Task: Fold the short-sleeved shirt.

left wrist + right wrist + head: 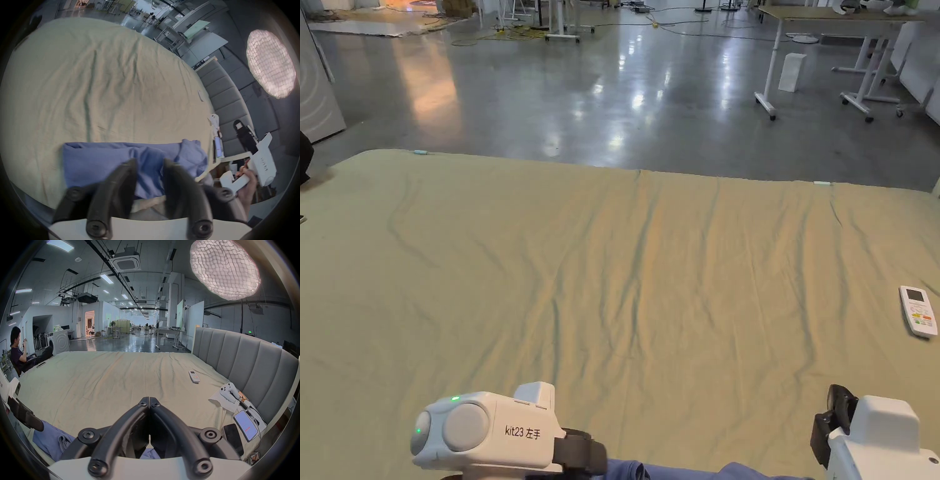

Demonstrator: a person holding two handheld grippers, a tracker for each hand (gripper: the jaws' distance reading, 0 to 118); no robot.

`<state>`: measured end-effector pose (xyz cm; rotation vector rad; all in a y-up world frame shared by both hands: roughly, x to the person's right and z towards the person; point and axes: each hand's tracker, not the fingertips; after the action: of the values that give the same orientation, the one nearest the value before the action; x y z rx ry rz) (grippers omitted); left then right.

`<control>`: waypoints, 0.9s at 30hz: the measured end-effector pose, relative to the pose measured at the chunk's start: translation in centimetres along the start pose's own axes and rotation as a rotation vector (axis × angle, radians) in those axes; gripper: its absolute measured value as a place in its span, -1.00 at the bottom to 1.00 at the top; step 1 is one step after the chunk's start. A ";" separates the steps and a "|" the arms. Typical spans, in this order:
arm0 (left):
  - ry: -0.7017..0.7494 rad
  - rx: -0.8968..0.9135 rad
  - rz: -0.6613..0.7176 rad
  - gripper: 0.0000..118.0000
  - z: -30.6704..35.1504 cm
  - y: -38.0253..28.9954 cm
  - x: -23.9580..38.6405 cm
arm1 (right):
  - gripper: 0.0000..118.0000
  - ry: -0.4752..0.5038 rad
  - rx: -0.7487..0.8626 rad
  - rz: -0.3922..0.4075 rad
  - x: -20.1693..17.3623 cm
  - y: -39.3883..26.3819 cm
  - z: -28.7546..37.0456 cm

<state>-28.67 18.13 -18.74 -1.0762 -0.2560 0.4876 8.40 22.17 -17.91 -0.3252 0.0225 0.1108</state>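
The left gripper point(150, 164) hangs with jaws spread above the blue shirt point(113, 159), which lies bunched along the bed's point(81, 81) near edge. The right gripper point(149, 400) has its jaws pressed together, empty, above that edge. A remote point(194, 376) lies toward the bed's right edge.

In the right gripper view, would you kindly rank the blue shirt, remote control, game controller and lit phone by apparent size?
1. Blue shirt, partly hidden.
2. Lit phone, nearer the camera.
3. Game controller.
4. Remote control, farther off, so the last two are unsure.

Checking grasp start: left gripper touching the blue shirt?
Cannot tell. In the left gripper view the left gripper is open over the blue shirt; any gap is hidden.
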 end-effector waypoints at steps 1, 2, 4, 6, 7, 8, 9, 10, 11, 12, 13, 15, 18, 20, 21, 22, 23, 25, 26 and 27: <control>0.030 -0.022 -0.009 -0.70 -0.4 -0.2 0.1 | -1.00 -0.001 -0.002 -0.002 0.0 0.0 0.0; 0.060 -0.049 -0.021 -0.70 -1.0 -0.6 0.2 | -0.99 -0.002 -0.004 -0.003 0.0 0.0 0.1; 0.048 -0.079 -0.043 -0.71 -2.5 -1.4 0.4 | -0.99 0.000 -0.006 -0.003 -0.1 0.0 0.2; 0.039 -0.091 -0.044 -0.71 -4.7 -1.9 -0.2 | -1.00 0.003 -0.013 -0.003 -0.2 0.1 0.4; 0.025 -0.078 -0.047 -0.72 -5.2 -2.1 0.0 | -0.99 0.006 -0.014 -0.005 -0.2 0.2 0.5; 0.006 -0.075 -0.043 -0.76 -5.8 -2.3 0.3 | -0.99 0.004 -0.016 -0.005 -0.3 0.1 0.5; -0.022 -0.074 -0.032 -0.76 -6.3 -2.0 0.8 | -1.00 0.005 -0.018 -0.004 -0.3 0.1 0.5; -0.053 -0.060 -0.028 -0.76 -6.7 -2.0 1.1 | -0.99 0.006 -0.021 -0.003 -0.3 0.0 0.4; -0.065 -0.057 -0.025 -0.76 -7.3 -2.1 1.3 | -1.00 0.004 -0.021 -0.002 -0.2 -0.1 0.4; -0.073 -0.059 -0.027 -0.76 -8.0 -2.1 1.6 | -0.99 0.005 -0.021 -0.001 -0.2 -0.1 0.4; -0.066 -0.065 -0.027 -0.76 -8.2 -2.1 2.4 | -1.00 0.005 -0.023 -0.001 -0.2 -0.1 0.4; -0.042 -0.070 -0.027 -0.77 -9.4 -2.2 2.8 | -1.00 0.005 -0.024 -0.001 -0.2 -0.2 0.3; -0.032 -0.077 -0.008 -0.80 -10.6 -2.1 2.4 | -0.99 0.002 -0.025 -0.001 -0.1 -0.2 0.3; -0.031 -0.077 -0.004 -0.80 -10.5 -2.1 2.5 | -0.99 0.001 -0.026 0.000 -0.2 -0.3 0.3; -0.035 -0.077 -0.007 -0.80 -10.2 -2.0 2.3 | -1.00 0.001 -0.026 0.001 -0.2 -0.2 0.3; -0.036 -0.078 -0.013 -0.80 -9.9 -1.9 2.3 | -0.99 0.001 -0.027 0.002 -0.2 -0.3 0.2; -0.038 -0.079 -0.017 -0.80 -9.4 -1.9 2.3 | -1.00 0.003 -0.028 0.003 -0.2 -0.3 0.2; -0.065 -0.083 -0.023 -0.80 -8.1 -1.5 2.1 | -0.99 0.004 -0.027 0.007 -0.4 -0.2 0.2; -0.094 -0.078 -0.027 -0.80 -7.2 -1.3 1.9 | -0.99 0.007 -0.026 0.009 -0.4 -0.1 0.1; -0.115 -0.064 -0.027 -0.78 -6.2 -1.2 1.6 | -1.00 0.010 -0.025 0.012 -0.5 -0.2 0.0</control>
<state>-24.29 13.69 -20.62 -1.1072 -0.3892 0.5204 7.93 21.99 -17.80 -0.3511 0.0333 0.1219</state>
